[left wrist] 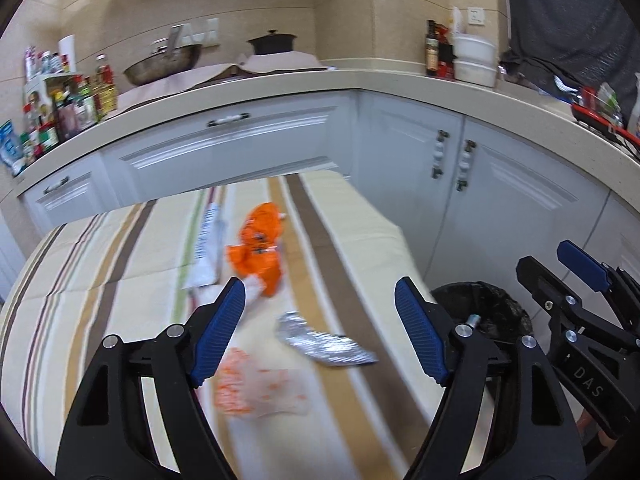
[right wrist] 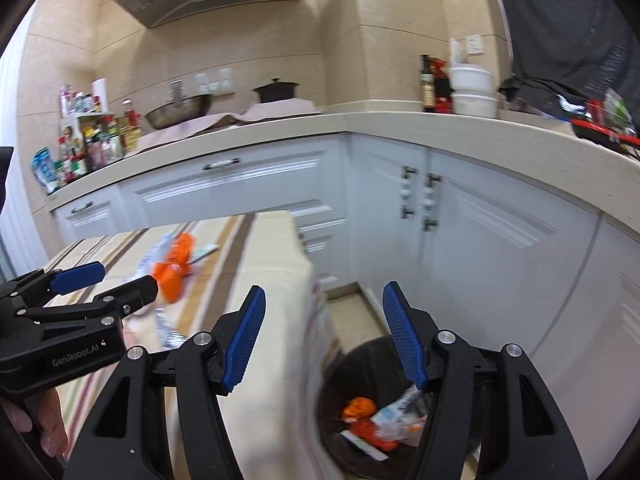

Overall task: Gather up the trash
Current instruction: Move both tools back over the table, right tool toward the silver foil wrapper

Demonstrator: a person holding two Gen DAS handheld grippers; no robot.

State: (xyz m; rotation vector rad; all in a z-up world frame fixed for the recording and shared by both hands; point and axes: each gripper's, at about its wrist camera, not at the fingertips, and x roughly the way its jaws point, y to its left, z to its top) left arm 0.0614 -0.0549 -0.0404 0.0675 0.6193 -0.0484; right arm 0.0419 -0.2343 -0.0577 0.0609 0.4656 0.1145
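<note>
Trash lies on the striped tablecloth (left wrist: pixel 100 256): an orange wrapper (left wrist: pixel 258 250), a white paper packet (left wrist: pixel 208 248), a silver foil wrapper (left wrist: pixel 326 342) and a clear bag with orange print (left wrist: pixel 256 390). My left gripper (left wrist: pixel 320 332) is open and empty above the foil wrapper. My right gripper (right wrist: pixel 324 336) is open and empty above the black-lined bin (right wrist: pixel 348 364), which holds orange and white wrappers (right wrist: pixel 376 420). The bin (left wrist: pixel 492 312) stands on the floor at the table's right edge. The right gripper (left wrist: pixel 560 268) shows in the left wrist view, the left gripper (right wrist: pixel 104 278) in the right wrist view.
White cabinets (left wrist: pixel 404 144) under a beige L-shaped counter (left wrist: pixel 280 84) stand behind the table. The counter carries bottles (left wrist: pixel 68 112), a wok (left wrist: pixel 164 64), a black pot (left wrist: pixel 272 42), white bowls (left wrist: pixel 474 60) and a red rack (left wrist: pixel 600 116).
</note>
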